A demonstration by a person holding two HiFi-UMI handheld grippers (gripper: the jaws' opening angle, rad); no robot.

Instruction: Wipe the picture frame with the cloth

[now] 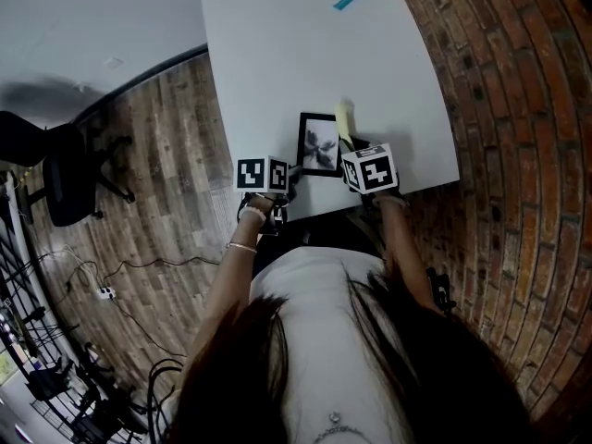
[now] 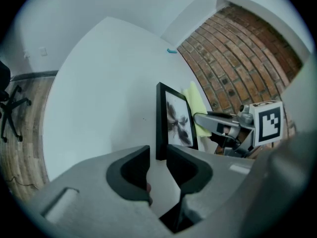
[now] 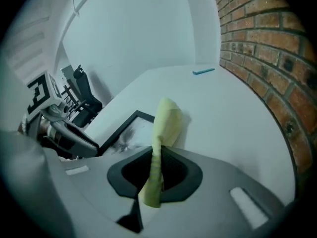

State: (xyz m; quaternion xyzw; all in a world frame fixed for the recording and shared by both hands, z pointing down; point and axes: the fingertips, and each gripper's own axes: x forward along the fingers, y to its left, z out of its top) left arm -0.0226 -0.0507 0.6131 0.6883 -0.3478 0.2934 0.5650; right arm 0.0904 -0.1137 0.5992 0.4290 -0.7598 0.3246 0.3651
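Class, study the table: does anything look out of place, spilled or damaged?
Nothing stands out. The picture frame looks intact, the cloth is pinched in the right gripper beside it, and nothing is spilled on the table.

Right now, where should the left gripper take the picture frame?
Take the picture frame by its near black edge, from the person's side, where the left gripper straddles it. That edge is thin, and the face is free for the cloth.

The picture frame (image 1: 319,143) sits on the table (image 1: 277,54); cloth (image 1: 344,117) at its right edge.
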